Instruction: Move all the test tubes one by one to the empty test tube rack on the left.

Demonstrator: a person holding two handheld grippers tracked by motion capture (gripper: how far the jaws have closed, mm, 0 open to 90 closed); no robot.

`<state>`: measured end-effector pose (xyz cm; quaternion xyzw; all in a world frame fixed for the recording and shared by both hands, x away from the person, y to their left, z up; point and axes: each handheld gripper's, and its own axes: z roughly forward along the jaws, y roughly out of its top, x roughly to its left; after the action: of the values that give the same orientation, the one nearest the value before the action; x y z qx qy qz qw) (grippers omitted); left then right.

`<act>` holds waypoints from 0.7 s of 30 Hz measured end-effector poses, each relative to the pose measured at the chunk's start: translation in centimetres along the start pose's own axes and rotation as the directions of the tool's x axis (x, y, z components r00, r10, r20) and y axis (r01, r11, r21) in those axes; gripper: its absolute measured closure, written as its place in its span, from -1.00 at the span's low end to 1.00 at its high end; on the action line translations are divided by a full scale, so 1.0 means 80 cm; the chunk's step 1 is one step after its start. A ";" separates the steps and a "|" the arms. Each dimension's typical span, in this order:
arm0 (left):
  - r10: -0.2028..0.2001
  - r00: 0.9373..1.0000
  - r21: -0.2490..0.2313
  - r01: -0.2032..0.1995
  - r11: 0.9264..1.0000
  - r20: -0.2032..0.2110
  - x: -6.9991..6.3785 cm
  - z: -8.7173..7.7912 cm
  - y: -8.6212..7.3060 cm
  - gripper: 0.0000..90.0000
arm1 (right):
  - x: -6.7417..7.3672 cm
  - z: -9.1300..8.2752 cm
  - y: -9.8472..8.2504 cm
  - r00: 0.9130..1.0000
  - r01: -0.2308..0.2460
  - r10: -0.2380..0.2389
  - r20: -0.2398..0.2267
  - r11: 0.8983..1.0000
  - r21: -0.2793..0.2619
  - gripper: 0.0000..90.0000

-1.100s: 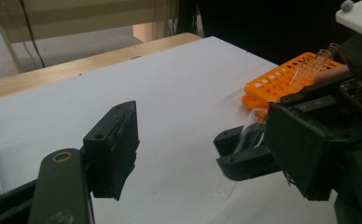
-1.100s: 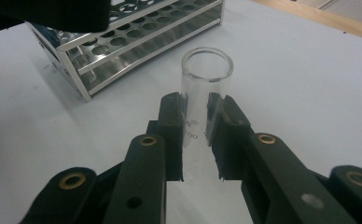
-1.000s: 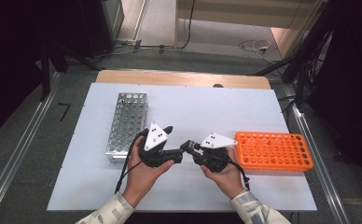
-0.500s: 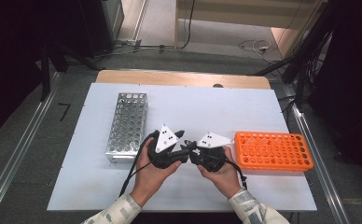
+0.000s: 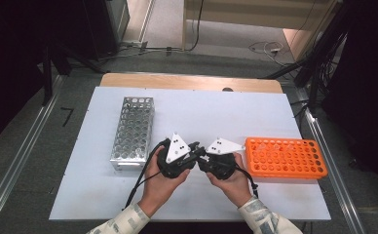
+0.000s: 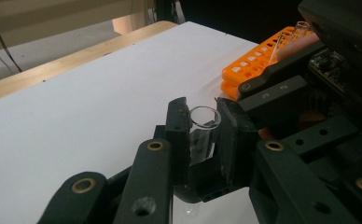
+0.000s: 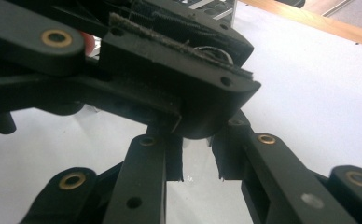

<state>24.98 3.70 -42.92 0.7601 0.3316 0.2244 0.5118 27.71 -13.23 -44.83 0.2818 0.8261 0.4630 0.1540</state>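
Clear glass tube, round-rimmed, clamped between both black tongs, left and right.

No readable text, label, brand, number or sign appears on anything here.

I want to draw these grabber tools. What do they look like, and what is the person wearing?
Each tool is black. The left gripper and right gripper both carry a pale grey three-cornered plate with small dark dots on top. Black cables trail back from them. Their fingers are flat black bars joined by brass-coloured rivets. The person's sleeves are light with a grey-blue speckled pattern.
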 end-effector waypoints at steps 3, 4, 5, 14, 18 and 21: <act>-0.002 1.000 -0.002 0.002 1.000 0.000 0.001 0.000 0.000 0.69 | 0.000 0.000 0.000 1.000 -0.003 0.003 -0.003 1.000 0.000 0.62; -0.003 1.000 -0.003 0.003 1.000 0.000 0.001 0.000 0.000 0.70 | 0.000 0.000 0.000 1.000 -0.007 0.007 -0.005 1.000 -0.002 0.61; -0.004 1.000 0.000 0.004 1.000 0.004 0.002 -0.001 0.001 0.70 | 0.000 -0.001 0.000 1.000 -0.017 0.017 -0.007 1.000 -0.004 0.59; -0.040 0.999 -0.006 0.040 0.999 0.001 0.013 -0.004 0.002 0.70 | -0.003 0.000 0.000 0.997 -0.066 0.065 -0.038 0.997 -0.031 -0.07; -0.061 0.998 -0.008 0.061 0.998 -0.008 0.021 -0.005 0.002 0.70 | -0.004 0.000 -0.001 0.994 -0.090 0.088 -0.057 0.996 -0.022 -0.28; -0.077 0.997 -0.018 0.077 0.997 -0.024 0.030 -0.010 0.004 0.70 | -0.004 0.000 -0.001 0.994 -0.091 0.089 -0.064 0.996 -0.024 -0.40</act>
<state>26.14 5.85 -42.35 0.7396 0.3650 0.2165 0.5223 27.92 -13.47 -44.92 0.3021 0.8106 0.4893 0.1107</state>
